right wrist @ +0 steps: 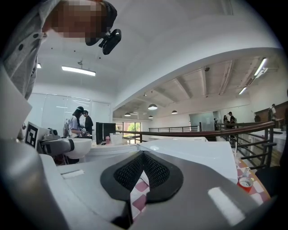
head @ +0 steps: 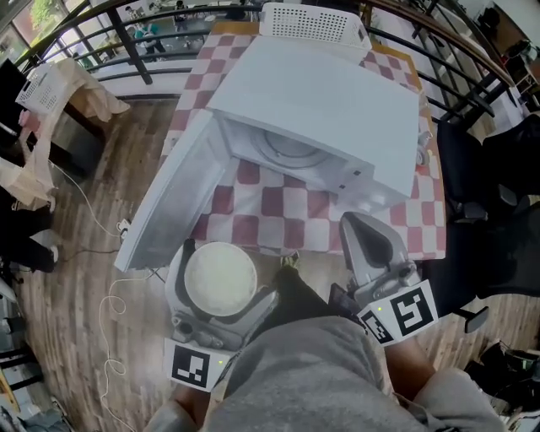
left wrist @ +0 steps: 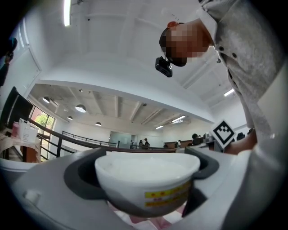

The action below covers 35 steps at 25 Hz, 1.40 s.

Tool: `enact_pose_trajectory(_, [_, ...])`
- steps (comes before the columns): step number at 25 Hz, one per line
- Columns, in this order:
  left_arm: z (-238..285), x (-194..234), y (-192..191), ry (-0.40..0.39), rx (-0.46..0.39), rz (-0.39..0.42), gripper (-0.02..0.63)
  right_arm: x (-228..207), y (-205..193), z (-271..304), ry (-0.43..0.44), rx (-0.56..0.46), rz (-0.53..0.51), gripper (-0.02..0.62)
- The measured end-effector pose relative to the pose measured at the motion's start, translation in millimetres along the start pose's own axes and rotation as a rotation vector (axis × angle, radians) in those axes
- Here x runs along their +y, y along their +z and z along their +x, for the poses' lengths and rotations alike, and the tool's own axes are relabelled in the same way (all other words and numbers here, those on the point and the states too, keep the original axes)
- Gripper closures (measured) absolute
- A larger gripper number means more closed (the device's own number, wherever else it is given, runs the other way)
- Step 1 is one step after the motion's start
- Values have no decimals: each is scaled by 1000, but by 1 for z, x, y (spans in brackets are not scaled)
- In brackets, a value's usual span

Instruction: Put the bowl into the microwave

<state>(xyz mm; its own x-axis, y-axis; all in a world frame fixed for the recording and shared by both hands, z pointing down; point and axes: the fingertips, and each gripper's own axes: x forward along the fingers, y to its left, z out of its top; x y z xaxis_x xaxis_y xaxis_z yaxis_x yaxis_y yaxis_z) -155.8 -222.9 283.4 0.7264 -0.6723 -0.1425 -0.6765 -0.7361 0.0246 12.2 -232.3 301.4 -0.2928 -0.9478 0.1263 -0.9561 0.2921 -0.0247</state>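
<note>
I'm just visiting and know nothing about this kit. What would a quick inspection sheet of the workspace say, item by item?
Surface: table under a red-and-white checked cloth.
Job's things: white microwave, door open; white bowl not yet inside.
Clutter: white vented box behind the microwave.
Grippers: left gripper shut on the bowl; right gripper shut, empty.
Cables: white cable on the wooden floor.
Surroundings: black railing, black chair.
</note>
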Motion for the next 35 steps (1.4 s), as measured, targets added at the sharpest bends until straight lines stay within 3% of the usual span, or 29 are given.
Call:
enact_pose_trajectory(14, [64,24,-16,-60,19,12,64,-35,11,43,-22,-17,20,597])
enact_pose_trajectory(26, [137,48,-84,-148,157,-46,64,-53,17,88,-29,-18,45,597])
enact_pose_trajectory(31, [162,53,-111,-169,186,-42,63,-61,17,95,-41,-21,57,597])
enact_pose_trajectory(35, [180,48,-148,-213,275,-15,64,-68,17,96,-55,-34,83,597])
